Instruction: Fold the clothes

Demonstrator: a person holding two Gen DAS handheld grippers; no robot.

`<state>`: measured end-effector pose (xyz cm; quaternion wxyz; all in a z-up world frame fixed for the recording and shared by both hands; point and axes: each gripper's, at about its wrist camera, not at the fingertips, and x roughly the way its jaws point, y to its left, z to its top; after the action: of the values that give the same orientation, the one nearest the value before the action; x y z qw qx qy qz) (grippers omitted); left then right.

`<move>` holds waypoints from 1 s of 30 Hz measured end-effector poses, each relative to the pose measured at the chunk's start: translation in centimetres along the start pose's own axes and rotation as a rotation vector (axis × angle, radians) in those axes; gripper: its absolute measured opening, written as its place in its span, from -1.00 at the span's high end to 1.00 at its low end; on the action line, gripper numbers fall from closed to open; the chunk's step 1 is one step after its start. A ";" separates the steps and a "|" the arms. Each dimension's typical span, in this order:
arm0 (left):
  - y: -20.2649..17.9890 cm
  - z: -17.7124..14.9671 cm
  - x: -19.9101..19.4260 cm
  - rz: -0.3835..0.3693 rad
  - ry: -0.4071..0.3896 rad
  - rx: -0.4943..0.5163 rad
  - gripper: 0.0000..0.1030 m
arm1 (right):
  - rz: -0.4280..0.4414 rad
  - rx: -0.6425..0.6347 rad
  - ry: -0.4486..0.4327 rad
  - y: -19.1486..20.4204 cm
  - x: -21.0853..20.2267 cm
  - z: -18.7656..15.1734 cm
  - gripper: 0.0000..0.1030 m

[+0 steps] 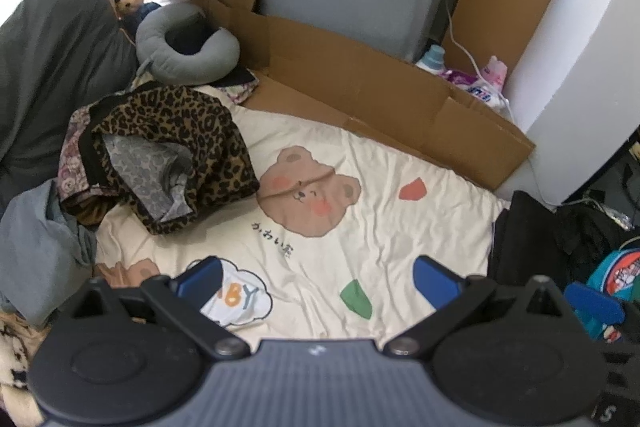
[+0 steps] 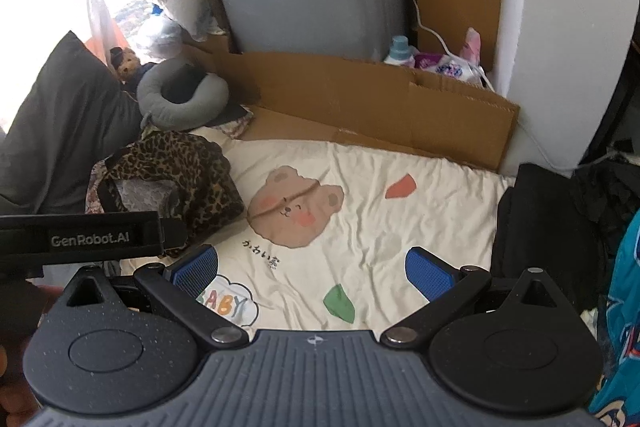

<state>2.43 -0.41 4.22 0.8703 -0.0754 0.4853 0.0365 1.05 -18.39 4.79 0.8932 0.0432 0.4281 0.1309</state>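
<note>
The left gripper (image 1: 316, 277) hangs over the cream bear-print sheet (image 1: 384, 227) with its blue pads spread wide and nothing between them; the right gripper (image 2: 312, 267) hovers just the same, jaws wide and empty, above the near part of the sheet; the leopard-print garment (image 1: 172, 143) lies crumpled in a heap at the far left, on top of other clothes; a grey neck pillow (image 1: 182, 45) sits beyond it; flattened cardboard (image 1: 360, 79) lines the far edge; black clothing (image 1: 520, 239) is piled at the right.
</note>
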 end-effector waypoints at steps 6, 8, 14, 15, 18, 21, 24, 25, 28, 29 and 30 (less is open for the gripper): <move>0.6 1.4 -0.7 -0.026 0.005 -0.024 -0.99 | 0.026 0.004 0.007 0.4 -0.3 1.3 -1.00; 0.6 2.1 -1.1 -0.024 -0.007 -0.011 -0.99 | 0.039 -0.008 0.019 0.6 -0.3 1.7 -1.00; 1.4 4.5 -1.2 0.011 -0.035 0.005 -0.99 | 0.089 -0.061 0.004 1.9 -1.7 3.8 -1.00; 1.7 4.9 -1.1 0.013 -0.041 0.004 -0.99 | 0.097 -0.063 -0.002 2.1 -1.8 4.2 -1.00; 2.4 5.8 -0.8 0.027 -0.053 0.004 -0.99 | 0.094 -0.058 0.004 2.3 -1.2 5.0 -1.00; 3.1 6.7 -0.1 0.040 -0.059 0.010 -0.99 | 0.104 -0.042 0.011 2.5 -1.0 5.3 -1.00; 3.9 7.6 0.4 0.052 -0.067 0.012 -0.99 | 0.112 -0.060 0.004 3.2 -0.9 5.7 -1.00; 4.2 7.8 0.5 0.058 -0.071 0.009 -0.99 | 0.114 -0.065 0.003 3.4 -0.9 5.9 -1.00; 4.6 8.5 0.7 0.062 -0.081 0.001 -0.99 | 0.117 -0.053 0.003 3.5 -0.5 6.8 -1.00; 4.6 8.6 0.8 0.062 -0.086 0.005 -0.99 | 0.117 -0.051 0.001 3.4 -0.4 7.1 -1.00; 4.5 8.8 0.9 0.064 -0.092 0.011 -0.99 | 0.115 -0.052 -0.005 3.4 -0.2 7.4 -1.00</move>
<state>9.65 5.52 7.56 0.8905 -0.0532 0.4472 0.0649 6.00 -14.89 10.30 0.8860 0.0446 0.4193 0.1929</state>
